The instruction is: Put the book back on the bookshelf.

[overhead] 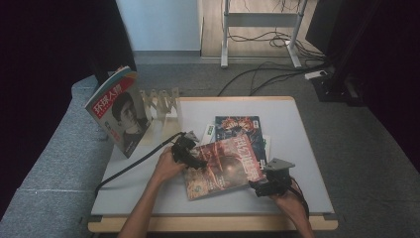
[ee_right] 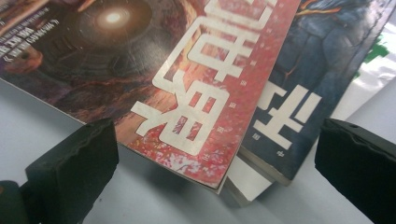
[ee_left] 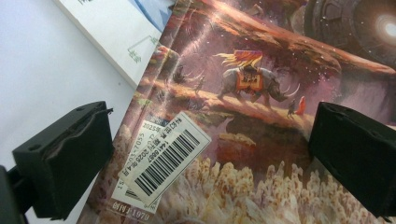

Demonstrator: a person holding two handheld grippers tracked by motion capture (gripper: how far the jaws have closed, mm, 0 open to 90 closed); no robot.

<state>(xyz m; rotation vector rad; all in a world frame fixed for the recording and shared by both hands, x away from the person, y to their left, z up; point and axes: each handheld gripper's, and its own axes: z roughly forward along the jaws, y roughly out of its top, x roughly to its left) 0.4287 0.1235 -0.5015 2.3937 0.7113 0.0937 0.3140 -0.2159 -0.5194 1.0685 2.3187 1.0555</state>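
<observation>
Red-covered magazine (overhead: 224, 166) lies face up atop a small stack at the middle of the white table (overhead: 307, 148), skewed on a dark blue magazine (overhead: 237, 126) showing at its 12 o'clock, with a white booklet (overhead: 208, 132) at the bottom. Left gripper (overhead: 190, 159) sits at the red magazine's 9 o'clock edge, jaws spread wide over the barcode sticker (ee_left: 163, 161), gripping nothing. Right gripper (overhead: 260, 186) sits at the 4 o'clock corner, jaws likewise released, flanking that corner; contact cannot be told. At the table's 10 o'clock, a portrait magazine (overhead: 119, 111) stands tilted against a wooden rack (overhead: 161, 103). Grey sofa (overhead: 54, 163) flanks the table at 9 o'clock.
</observation>
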